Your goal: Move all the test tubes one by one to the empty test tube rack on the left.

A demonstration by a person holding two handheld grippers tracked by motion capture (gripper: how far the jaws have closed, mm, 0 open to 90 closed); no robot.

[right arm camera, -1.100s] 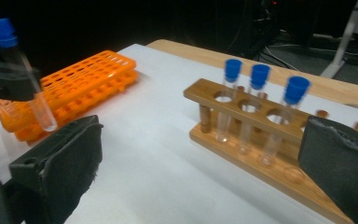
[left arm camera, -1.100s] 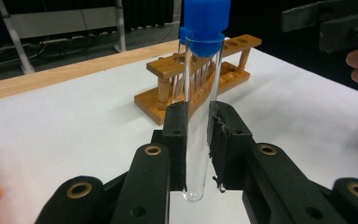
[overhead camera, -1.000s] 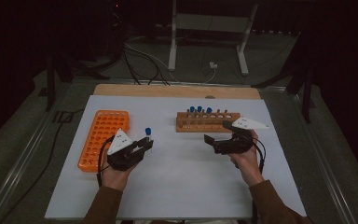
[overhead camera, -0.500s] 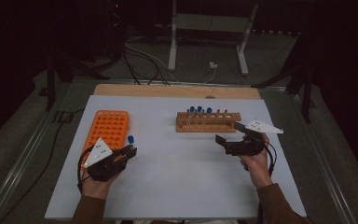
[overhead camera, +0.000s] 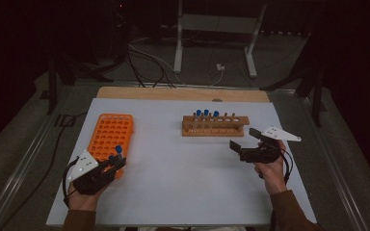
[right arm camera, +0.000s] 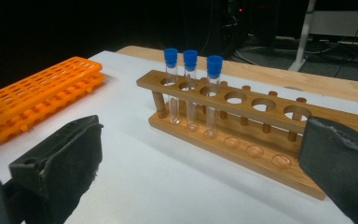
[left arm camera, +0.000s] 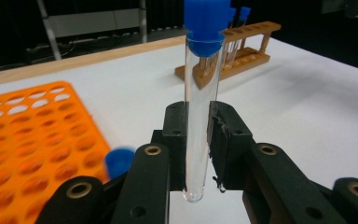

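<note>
L gripper (left arm camera: 196, 140) clenched on capped tube (left arm camera: 200, 107), cap top cut off by frame edge; blurred blue cap (left arm camera: 119, 161) beside orange rack (left arm camera: 32, 140). R gripper (right arm camera: 200, 168) fingers released, nothing between.

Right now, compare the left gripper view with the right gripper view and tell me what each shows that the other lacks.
Left gripper view: a clear blue-capped tube clamped upright between the left gripper fingers, and a second blue cap low by the orange rack.

Right gripper view: the right gripper with its fingers spread wide, nothing between them, and three empty holes in the wooden rack.

Both: the orange rack, the wooden rack, its capped tubes, the white tabletop.
</note>
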